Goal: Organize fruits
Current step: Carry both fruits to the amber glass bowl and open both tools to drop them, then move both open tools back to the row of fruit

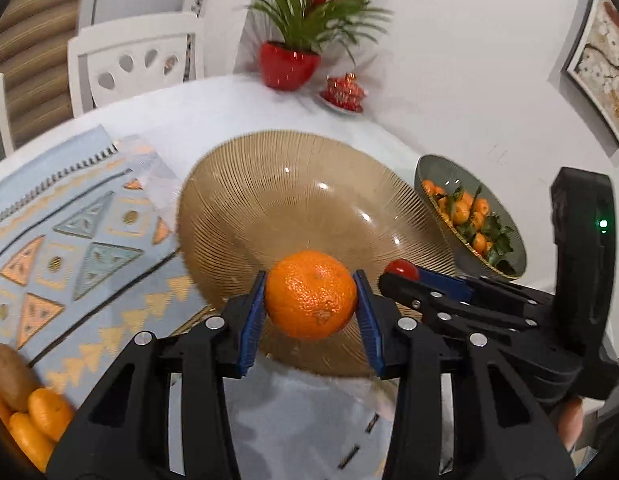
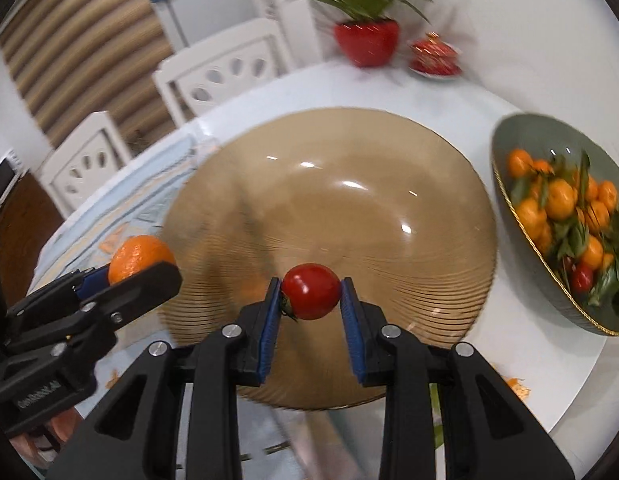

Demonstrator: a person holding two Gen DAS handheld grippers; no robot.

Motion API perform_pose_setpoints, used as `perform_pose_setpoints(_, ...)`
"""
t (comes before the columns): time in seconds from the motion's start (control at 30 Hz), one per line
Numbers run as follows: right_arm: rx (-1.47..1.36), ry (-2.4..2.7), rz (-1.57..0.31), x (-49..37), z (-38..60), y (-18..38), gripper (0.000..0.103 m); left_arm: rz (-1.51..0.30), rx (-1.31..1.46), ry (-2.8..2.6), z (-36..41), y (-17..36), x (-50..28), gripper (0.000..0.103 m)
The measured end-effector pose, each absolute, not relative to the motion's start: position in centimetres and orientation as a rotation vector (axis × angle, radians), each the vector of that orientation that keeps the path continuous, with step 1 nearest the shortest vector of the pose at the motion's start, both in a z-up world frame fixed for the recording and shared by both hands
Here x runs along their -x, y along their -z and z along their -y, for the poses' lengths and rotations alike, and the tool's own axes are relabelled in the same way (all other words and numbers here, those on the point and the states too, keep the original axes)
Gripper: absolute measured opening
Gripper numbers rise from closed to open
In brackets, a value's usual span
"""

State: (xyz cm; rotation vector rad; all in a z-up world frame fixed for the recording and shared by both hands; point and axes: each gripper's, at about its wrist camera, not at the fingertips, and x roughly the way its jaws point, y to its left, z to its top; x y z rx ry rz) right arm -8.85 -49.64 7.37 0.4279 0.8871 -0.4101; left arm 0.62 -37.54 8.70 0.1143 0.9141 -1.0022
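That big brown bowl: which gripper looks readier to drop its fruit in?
Right, probably. The right gripper holds its tomato over the brown bowl; the left gripper holds its orange nearer the rim.

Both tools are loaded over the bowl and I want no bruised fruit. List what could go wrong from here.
1. The orange is pinched only at its sides by the left tool; it could slip and drop hard into the empty glass bowl.
2. The tomato in the right tool is soft; squeezing harder may split it.
3. The tools sit close together and could collide.
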Motion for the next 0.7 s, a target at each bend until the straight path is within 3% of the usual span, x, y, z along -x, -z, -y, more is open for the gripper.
perform_pose_setpoints(0.23,-0.435,0.455,-0.923,9.1,50.7,-6.2,0.031,-0.948,-0.118,1.004,39.1,-6.9,-0.8,0.042)
perform_pose_setpoints(0.33,-0.438,0.467,-0.912,9.3,50.8,-6.6,0.034,-0.941,-0.109,1.000,39.0,-6.9,-0.8,0.054)
perform_pose_setpoints(0.7,-0.419,0.376,-0.824,10.4,47.0,-11.1,0.034,-0.825,-0.059,0.942,31.4,-12.2,0.9,0.054)
